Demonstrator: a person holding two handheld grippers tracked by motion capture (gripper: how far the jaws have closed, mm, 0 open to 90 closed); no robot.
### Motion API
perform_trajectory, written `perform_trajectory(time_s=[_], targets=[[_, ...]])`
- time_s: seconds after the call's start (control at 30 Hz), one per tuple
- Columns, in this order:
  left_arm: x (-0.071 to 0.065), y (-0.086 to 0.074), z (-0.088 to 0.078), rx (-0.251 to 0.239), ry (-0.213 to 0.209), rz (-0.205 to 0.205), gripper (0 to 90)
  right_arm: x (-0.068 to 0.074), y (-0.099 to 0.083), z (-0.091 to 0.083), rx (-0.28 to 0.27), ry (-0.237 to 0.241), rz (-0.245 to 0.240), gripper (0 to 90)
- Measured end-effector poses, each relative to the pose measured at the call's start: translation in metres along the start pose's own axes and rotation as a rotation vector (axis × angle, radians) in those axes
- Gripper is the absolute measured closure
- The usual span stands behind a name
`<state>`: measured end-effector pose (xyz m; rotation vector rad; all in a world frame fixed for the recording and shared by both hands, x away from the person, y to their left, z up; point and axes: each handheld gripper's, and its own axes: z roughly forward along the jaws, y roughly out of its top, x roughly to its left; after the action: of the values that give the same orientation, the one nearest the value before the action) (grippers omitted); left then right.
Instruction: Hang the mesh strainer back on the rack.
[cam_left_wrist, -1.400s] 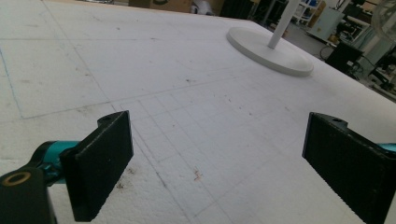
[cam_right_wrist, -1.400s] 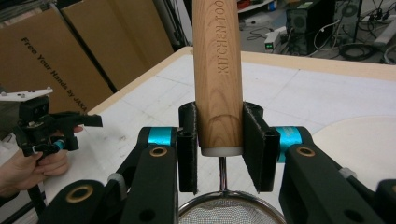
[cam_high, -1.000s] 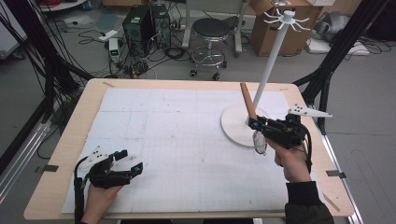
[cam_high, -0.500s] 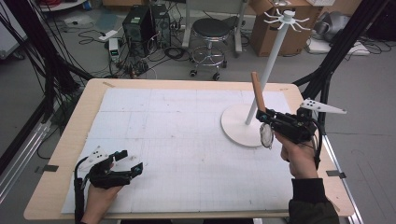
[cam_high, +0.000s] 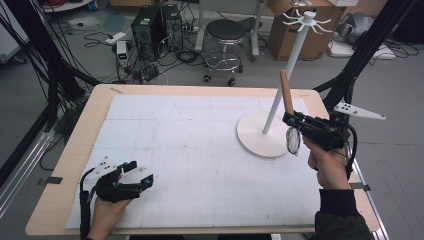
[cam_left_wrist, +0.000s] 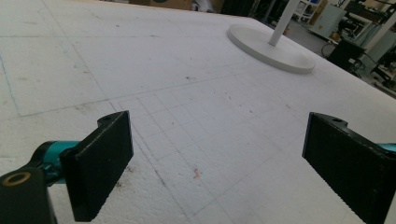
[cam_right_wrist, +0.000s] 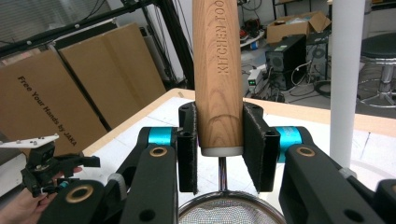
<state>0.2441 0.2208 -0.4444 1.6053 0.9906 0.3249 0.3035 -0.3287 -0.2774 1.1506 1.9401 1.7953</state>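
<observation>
A small mesh strainer with a wooden handle (cam_high: 286, 94) is held upright, with its mesh bowl (cam_high: 292, 141) hanging below the jaws. My right gripper (cam_high: 294, 121) is shut on the handle's lower end (cam_right_wrist: 218, 93), in the air just right of the white stand's pole (cam_high: 280, 80). The mesh (cam_right_wrist: 224, 215) sits under the right gripper (cam_right_wrist: 219, 150). The stand's round base (cam_high: 257, 137) rests on the table, and hooks (cam_high: 306, 19) ring its top. My left gripper (cam_high: 141, 172) rests open near the front left of the table, and nothing lies between its jaws (cam_left_wrist: 224, 163).
A white gridded mat (cam_high: 190, 150) covers the wooden table (cam_high: 85, 130). The stand's base (cam_left_wrist: 271, 44) lies far ahead of the left gripper. Beyond the table are a stool (cam_high: 227, 30), a computer tower (cam_high: 147, 25), cardboard boxes (cam_high: 292, 35) and black frame bars (cam_high: 365, 50).
The right gripper has lifted the strainer up and to the right, alongside the stand's pole, and the handle now stands more upright. The left gripper has stayed put.
</observation>
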Motion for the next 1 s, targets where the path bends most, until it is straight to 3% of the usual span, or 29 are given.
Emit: perform_trajectory(time_s=[0.5, 1.0], targets=[[0.002, 0.0, -0.002, 0.0, 0.003, -0.001, 9.3, -0.007, 0.015, -0.017, -0.06, -0.018, 0.012, 69.0], [0.003, -0.001, -0.002, 0.0, -0.006, -0.008, 9.3, -0.014, 0.029, -0.021, -0.117, -0.023, 0.033, 69.0]])
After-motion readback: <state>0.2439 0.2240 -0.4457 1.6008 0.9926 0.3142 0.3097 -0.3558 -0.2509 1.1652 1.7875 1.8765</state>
